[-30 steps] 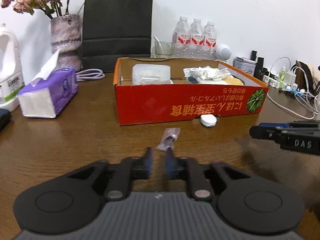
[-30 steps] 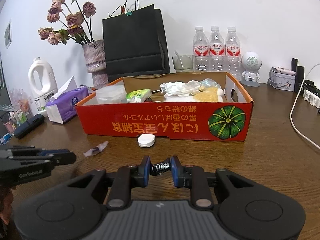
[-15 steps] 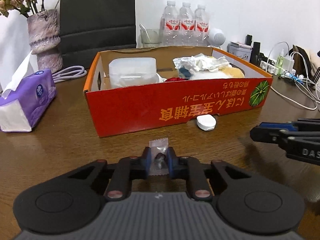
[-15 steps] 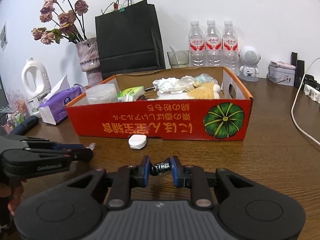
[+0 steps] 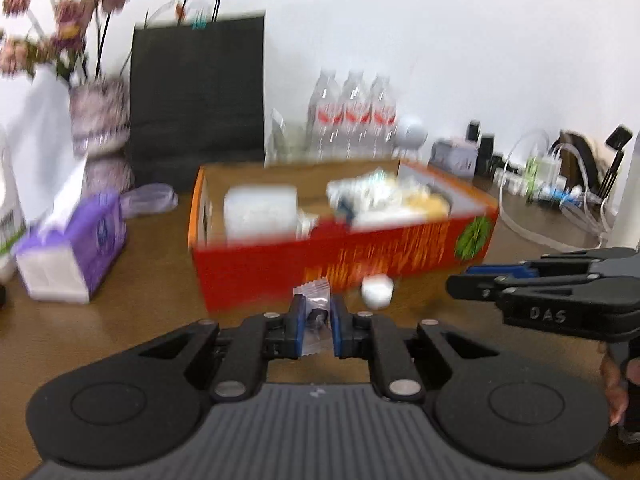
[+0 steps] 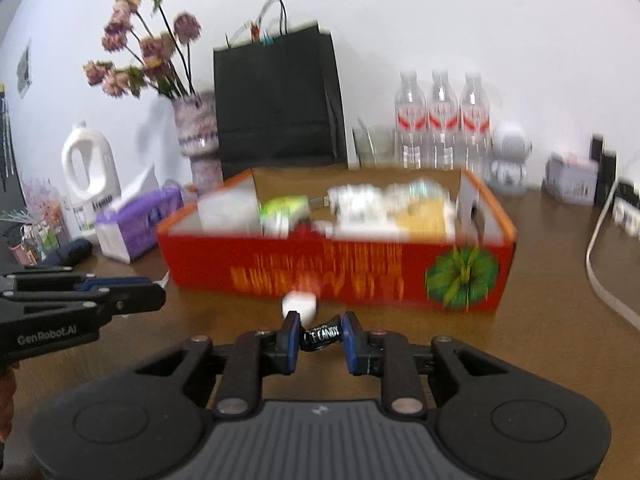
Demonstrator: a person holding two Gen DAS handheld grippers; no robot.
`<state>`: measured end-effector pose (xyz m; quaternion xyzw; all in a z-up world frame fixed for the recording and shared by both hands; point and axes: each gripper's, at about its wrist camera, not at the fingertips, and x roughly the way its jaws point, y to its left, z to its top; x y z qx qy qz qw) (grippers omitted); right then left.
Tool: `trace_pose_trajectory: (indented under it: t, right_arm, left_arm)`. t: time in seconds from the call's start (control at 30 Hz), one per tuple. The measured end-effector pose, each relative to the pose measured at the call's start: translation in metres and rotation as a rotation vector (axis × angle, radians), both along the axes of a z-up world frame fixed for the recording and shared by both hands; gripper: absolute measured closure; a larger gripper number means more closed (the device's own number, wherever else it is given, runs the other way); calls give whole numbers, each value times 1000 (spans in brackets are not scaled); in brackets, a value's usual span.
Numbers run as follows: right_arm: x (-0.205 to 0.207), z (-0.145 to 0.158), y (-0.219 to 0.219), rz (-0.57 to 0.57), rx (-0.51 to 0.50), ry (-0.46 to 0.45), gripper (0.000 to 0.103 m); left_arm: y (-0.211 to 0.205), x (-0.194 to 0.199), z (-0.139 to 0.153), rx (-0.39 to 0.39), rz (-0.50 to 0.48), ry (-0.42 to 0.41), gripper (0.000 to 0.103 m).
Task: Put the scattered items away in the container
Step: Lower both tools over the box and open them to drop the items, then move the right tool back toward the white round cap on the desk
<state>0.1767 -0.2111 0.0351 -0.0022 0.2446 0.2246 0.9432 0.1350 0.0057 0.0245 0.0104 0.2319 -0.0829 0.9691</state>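
**Mia:** What is in the left claw (image 5: 315, 322)?

**Ben:** A small clear candy wrapper (image 5: 314, 312) with something dark inside. The two blue pads squeeze it tight. It is up off the desk (image 5: 140, 300).

**Mia:** And the right claw (image 6: 319, 334)?

**Ben:** It is clenched on a little black candy (image 6: 321, 335) with white letters. The candy sits sideways between the pads.

**Mia:** Where do the candies go?

**Ben:** The red box (image 6: 336, 276) is just past both claws, in the middle of the desk. It has orange writing on the near side and a green pumpkin picture near its right end. The box is open on top.

**Mia:** Is there stuff in it?

**Ben:** Yes. A white tub (image 5: 260, 212) is on the left. Crumpled white paper (image 6: 360, 204) and something yellow are more to the right. It is blurry, so I cannot tell more.

**Mia:** What is that white thing on the desk?

**Ben:** A small white round thing (image 5: 377, 290). It lies just in front of the box's near side, between the two claws.

**Mia:** What is farther out?

**Ben:** A purple tissue pack (image 5: 76, 252) is left of the box. Behind the box are a black paper bag (image 6: 276, 100), a vase with dried flowers (image 6: 196, 128) and three water bottles (image 6: 442, 120).
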Motion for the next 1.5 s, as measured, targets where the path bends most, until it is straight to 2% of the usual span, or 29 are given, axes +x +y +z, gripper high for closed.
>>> trace_pose_trajectory:
  t: [0.1, 0.23, 0.4, 0.57, 0.6, 0.63, 0.7, 0.73, 0.8, 0.83, 0.87, 0.9, 0.93, 1.13, 1.23, 1.33, 1.5]
  right_arm:
    - [21, 26, 7, -9, -6, -41, 82]
    - [69, 49, 22, -30, -12, -19, 82]
    - [127, 56, 38, -77, -58, 51, 82]
    - [166, 45, 46, -131, -137, 108, 79]
    - [171, 42, 47, -140, -145, 120, 79]
    - [175, 40, 48, -146, -152, 130, 73]
    - [178, 35, 47, -147, -155, 137, 47]
    - [179, 34, 46, -156, -164, 133, 37]
    - [177, 33, 42, -168, -175, 125, 23]
    - [177, 33, 39, -171, -172, 125, 13]
    - [175, 33, 35, -171, -166, 124, 6]
    - [173, 35, 32, -166, -157, 119, 3]
    - [169, 37, 30, -160, -150, 112, 0]
    - [120, 55, 13, -111, -100, 27, 0]
    - [80, 55, 4, -72, -90, -22, 0]
    - [46, 45, -2, -44, -88, -25, 0]
    - [8, 12, -5, -40, -85, 20, 0]
  left_arm:
    - [-2, 24, 29, -32, -10, -45, 90]
    - [-4, 73, 51, -77, 11, -30, 90]
    - [-8, 129, 51, -25, 81, 25, 90]
    - [0, 170, 36, -48, 118, 124, 89]
    - [0, 174, 32, -52, 123, 143, 86]
    - [1, 177, 29, -57, 130, 158, 82]
    - [4, 180, 26, -72, 141, 172, 49]
    - [6, 180, 26, -73, 160, 173, 43]
    - [12, 178, 26, -65, 182, 164, 21]
    - [15, 177, 28, -65, 185, 159, 16]
    - [17, 175, 29, -65, 191, 157, 3]
    - [20, 172, 30, -67, 197, 151, 0]
    - [22, 169, 33, -69, 195, 142, 0]
    - [32, 126, 48, -109, 155, 75, 0]
    - [31, 89, 47, -80, 128, 27, 0]
    - [30, 55, 34, -45, 113, 15, 0]
    - [30, 10, -1, -22, 125, 51, 0]
